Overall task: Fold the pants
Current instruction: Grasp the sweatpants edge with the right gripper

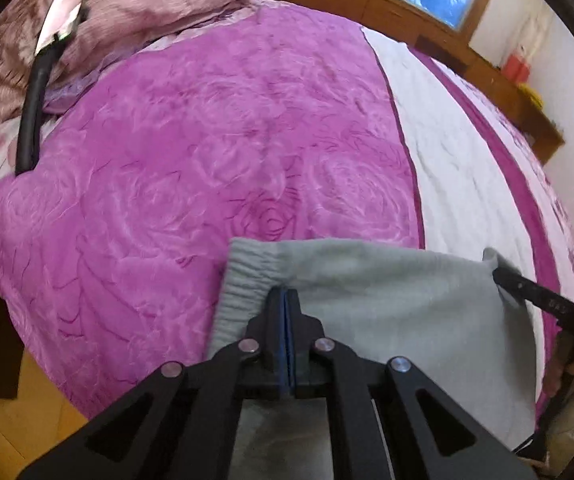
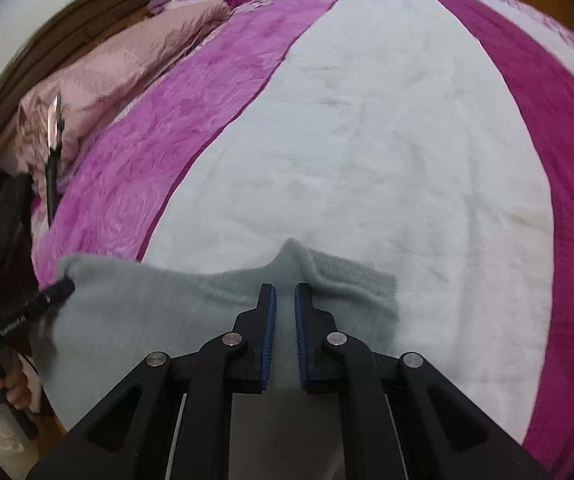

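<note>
Light grey pants (image 1: 375, 300) are held up above the near edge of the bed. My left gripper (image 1: 285, 294) is shut on the pants at the elastic waistband (image 1: 247, 276). My right gripper (image 2: 285, 290) pinches a raised fold of the pants (image 2: 167, 312) between its blue pads, with a narrow gap showing between the jaws. The right gripper also shows in the left wrist view (image 1: 499, 274) at the far corner of the cloth. The left gripper shows in the right wrist view (image 2: 67, 286) at the left corner.
The bed has a pink rose-pattern blanket (image 1: 207, 152) and a white blanket (image 2: 367, 140) with a magenta border (image 2: 547, 100). A pink quilt (image 1: 135, 12) lies at the head. A phone on a black stand (image 1: 43, 80) stands at the left. Wooden floor (image 1: 15, 420) lies below.
</note>
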Demonstrator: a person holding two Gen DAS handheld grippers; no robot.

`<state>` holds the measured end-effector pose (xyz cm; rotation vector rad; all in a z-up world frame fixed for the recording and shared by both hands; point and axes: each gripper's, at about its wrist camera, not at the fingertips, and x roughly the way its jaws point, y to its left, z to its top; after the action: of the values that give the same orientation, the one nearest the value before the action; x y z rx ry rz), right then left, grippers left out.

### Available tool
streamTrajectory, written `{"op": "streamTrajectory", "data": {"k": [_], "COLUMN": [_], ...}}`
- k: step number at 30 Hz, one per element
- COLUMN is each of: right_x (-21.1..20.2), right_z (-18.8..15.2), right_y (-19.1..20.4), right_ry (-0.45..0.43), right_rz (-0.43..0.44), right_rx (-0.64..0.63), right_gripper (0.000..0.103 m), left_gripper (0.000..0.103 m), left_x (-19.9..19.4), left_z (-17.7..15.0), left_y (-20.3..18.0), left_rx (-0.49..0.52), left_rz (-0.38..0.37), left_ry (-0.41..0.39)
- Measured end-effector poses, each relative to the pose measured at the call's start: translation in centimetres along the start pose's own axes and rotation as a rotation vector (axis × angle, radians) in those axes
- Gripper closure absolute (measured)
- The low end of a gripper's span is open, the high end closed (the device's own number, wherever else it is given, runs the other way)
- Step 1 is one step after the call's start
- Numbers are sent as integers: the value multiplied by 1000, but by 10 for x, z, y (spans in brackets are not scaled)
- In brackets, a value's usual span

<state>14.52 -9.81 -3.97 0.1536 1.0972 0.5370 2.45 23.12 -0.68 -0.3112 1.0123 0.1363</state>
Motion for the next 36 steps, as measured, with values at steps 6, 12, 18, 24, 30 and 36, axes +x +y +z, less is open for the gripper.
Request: {"op": "streamTrajectory", "data": {"k": [6,12,18,24,30,36], "right_x": [-20,-59,-79,-69,-50,-49], "right_z": [1,-13,-55,-88,-107,-110], "right_y": [-10,-24,-19,-14,-28,-42], "right_ry": [10,-7,47,107,110,111], "right_rz": [38,102,138,114,176,268], "right_rx": [66,180,214,208,281,382], "right_gripper": [99,87,82,77,70,69], "left_gripper": [98,97,95,95,95,84], "left_x": [-31,-67,-58,-41,-51,-72], "left_z": [-5,-25,-46,-58,-61,-63], "left_y": [-5,-15,-14,-8,-13,-34], "left_rx": [-8,11,11,16,30,83], "left_rz": [48,32,56,81,106,87], "left_ry": [0,-27,44,71,54,20]}}
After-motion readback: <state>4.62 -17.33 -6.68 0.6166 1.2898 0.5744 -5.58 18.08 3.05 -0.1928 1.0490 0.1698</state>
